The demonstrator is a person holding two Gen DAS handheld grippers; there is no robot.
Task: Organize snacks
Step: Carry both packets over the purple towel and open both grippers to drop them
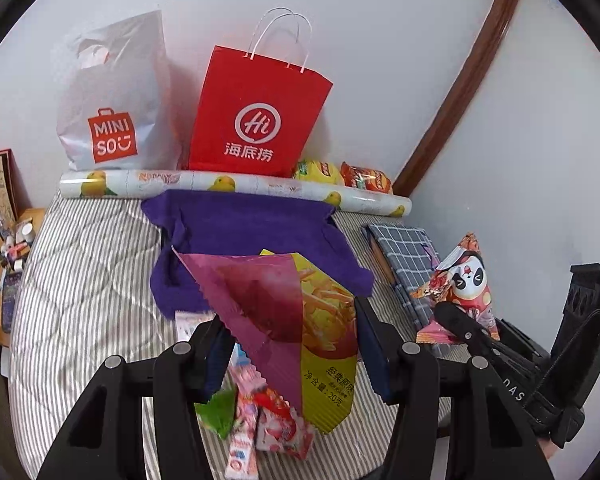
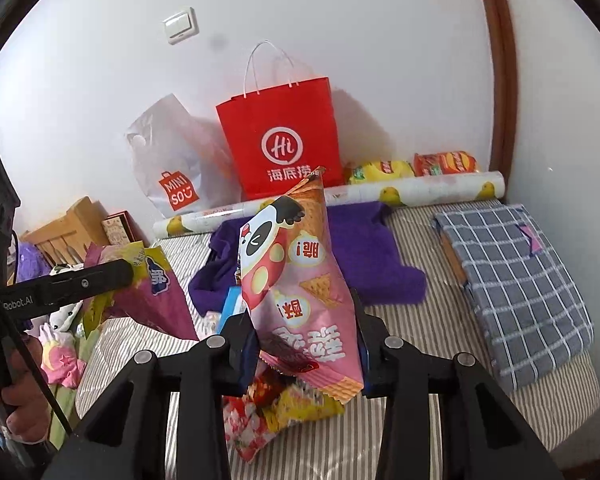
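My left gripper (image 1: 290, 344) is shut on a magenta and yellow chips bag (image 1: 300, 320), held above the striped bed (image 1: 84, 280). My right gripper (image 2: 304, 340) is shut on a pink panda snack bag (image 2: 300, 280), held upright above the bed. In the left wrist view the panda bag (image 1: 466, 276) and the right gripper show at the right. In the right wrist view the chips bag (image 2: 156, 292) and the left gripper show at the left. Several small snack packets (image 1: 260, 424) lie on the bed below my grippers.
A red paper bag (image 1: 256, 120) and a white Miniso bag (image 1: 112, 120) stand against the wall. A rolled lemon-print sheet (image 1: 228, 186), a purple towel (image 1: 240, 232), a folded checked cloth (image 2: 516, 280) and two chip bags (image 2: 412, 166) lie beyond. A cluttered wooden stand (image 1: 8, 248) is left.
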